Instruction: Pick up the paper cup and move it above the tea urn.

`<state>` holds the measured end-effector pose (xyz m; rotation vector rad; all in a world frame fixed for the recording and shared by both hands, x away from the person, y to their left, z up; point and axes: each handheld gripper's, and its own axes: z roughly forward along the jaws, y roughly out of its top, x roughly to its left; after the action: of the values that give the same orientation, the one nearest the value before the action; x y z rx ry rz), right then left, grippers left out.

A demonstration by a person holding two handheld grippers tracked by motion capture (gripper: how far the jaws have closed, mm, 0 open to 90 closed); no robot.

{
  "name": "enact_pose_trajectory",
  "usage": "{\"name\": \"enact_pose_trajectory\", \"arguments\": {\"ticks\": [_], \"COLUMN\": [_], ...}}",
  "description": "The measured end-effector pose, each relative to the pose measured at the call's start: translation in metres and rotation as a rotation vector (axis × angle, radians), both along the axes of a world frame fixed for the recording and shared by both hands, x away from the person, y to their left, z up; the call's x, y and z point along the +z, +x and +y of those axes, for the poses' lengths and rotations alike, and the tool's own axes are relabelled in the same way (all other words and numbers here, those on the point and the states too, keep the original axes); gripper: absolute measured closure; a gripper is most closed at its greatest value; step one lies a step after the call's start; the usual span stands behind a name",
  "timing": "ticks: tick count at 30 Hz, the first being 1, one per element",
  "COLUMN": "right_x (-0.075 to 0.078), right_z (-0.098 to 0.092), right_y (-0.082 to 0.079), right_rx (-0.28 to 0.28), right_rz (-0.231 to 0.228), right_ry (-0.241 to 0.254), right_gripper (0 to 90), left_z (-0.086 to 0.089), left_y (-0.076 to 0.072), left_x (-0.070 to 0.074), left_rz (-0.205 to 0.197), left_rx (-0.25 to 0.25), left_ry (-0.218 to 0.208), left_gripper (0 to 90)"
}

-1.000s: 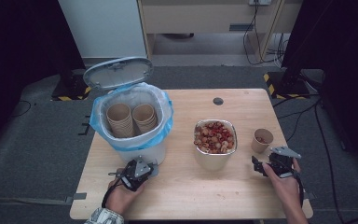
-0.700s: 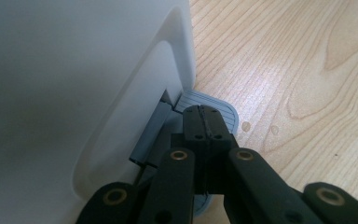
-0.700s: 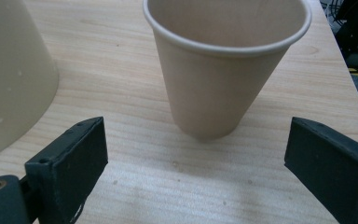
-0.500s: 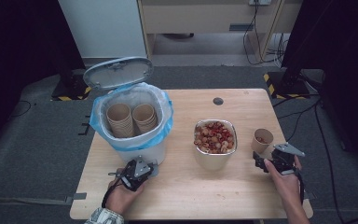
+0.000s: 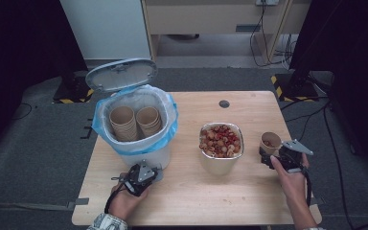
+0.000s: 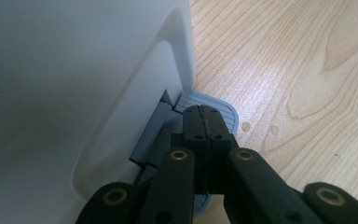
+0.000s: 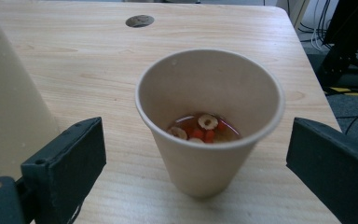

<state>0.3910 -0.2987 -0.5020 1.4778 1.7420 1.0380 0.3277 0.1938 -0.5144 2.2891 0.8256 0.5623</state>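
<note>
Paper cup point(image 7: 209, 126) upright, tan, holding red-and-beige pieces.

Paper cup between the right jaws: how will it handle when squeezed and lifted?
The paper cup probably has thin walls, so a hard squeeze may dent it. It holds only a shallow layer of liquid and cereal-like bits, so it is likely light. It is narrower at the base than at the rim, so a sideways nudge could tip it. The right gripper stands open around it, pads apart from the wall.

bin point(image 6: 74, 70): cut off top and left | metal bowl point(image 7: 4, 93): cut off left, blurred
</note>
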Motion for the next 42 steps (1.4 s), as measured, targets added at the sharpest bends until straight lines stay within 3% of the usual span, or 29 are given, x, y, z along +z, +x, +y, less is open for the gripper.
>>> {"name": "enact_pose_trajectory", "arguments": {"ticks": [11,20,26,36,39,42], "right_x": [-0.012,-0.015,-0.018,-0.018,-0.007,-0.001], "right_z": [-0.002,0.002,0.002,-0.002,-0.002,-0.003], "right_y": [0.023,0.033,0.035,0.035,0.031,0.031], "right_rx": [-0.019,-0.01,-0.003,0.08,0.104,0.117], "right_rz": [0.0,-0.01,-0.013,-0.042,-0.082,-0.082], "right_ry": [0.038,-0.004,-0.009,-0.018,-0.01,-0.002], "right_gripper": [9.2,12.0,20.9,28.6,29.7,29.9], "left_z": [0.0,0.0,0.0,0.0,0.0,0.001], "left_y": [0.0,0.0,0.0,0.0,0.0,0.0], "left_x": [0.0,0.0,0.0,0.0,0.0,0.0], "left_rz": [-0.003,-0.002,-0.003,-0.003,-0.004,-0.003], "left_rx": [0.0,-0.002,0.0,-0.001,-0.001,-0.002], "left_ry": [-0.003,-0.001,-0.004,-0.004,-0.004,-0.001], "left_gripper": [89.9,89.9,89.9,89.9,89.9,89.9]}}
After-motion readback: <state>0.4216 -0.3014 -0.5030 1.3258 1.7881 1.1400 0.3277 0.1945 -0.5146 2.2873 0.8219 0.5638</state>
